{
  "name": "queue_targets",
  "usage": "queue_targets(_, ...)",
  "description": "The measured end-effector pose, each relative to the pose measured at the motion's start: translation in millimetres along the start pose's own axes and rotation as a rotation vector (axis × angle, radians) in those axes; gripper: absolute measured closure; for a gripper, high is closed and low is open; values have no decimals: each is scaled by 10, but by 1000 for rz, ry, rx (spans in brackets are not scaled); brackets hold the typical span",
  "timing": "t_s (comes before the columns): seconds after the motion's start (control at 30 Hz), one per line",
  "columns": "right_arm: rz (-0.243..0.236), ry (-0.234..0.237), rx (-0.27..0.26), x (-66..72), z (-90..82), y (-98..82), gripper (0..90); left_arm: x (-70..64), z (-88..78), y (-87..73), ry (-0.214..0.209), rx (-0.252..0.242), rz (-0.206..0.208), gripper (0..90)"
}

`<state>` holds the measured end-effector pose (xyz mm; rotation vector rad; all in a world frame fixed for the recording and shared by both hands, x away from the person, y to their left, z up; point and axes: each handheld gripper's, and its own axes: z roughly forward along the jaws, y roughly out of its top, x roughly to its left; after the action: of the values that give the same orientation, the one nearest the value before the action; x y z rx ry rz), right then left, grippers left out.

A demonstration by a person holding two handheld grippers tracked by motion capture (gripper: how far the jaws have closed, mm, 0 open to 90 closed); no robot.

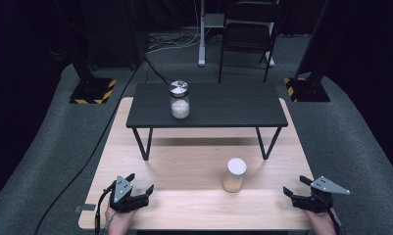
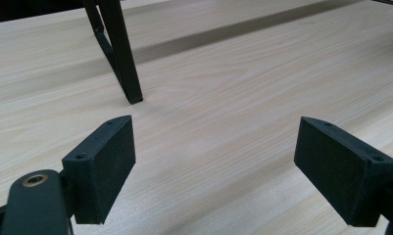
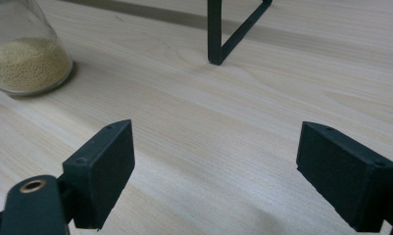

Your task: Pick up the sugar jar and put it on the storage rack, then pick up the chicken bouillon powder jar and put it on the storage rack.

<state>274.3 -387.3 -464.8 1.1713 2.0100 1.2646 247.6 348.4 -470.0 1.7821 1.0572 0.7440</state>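
A glass jar with a white lid (image 1: 234, 175) holds pale yellow grains and stands on the light wooden table (image 1: 194, 161), right of centre. In the right gripper view that jar (image 3: 25, 54) sits at the upper left. A second jar with a shiny metal lid (image 1: 179, 100), holding white grains, stands on the small black raised shelf (image 1: 218, 105) at the back. My left gripper (image 1: 141, 183) rests near the table's front left edge, open and empty. At the front right, my right gripper (image 1: 297, 185) is open with nothing between its pads (image 3: 103, 171). The left gripper's pads (image 2: 103, 169) frame bare wood.
The black shelf stands on thin metal legs (image 2: 116, 51) (image 3: 228, 34) on the tabletop. Beyond the table are a dark folding chair (image 1: 247, 36), floor cables (image 1: 106, 127) and two posts with yellow-black bases (image 1: 92, 91).
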Motion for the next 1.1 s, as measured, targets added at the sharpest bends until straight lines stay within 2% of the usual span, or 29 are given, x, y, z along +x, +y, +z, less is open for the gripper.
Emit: queue_targets(1.1, 8, -3, -1, -5, -17, -10, 137, 28, 25, 21, -3, 9, -8, 149)
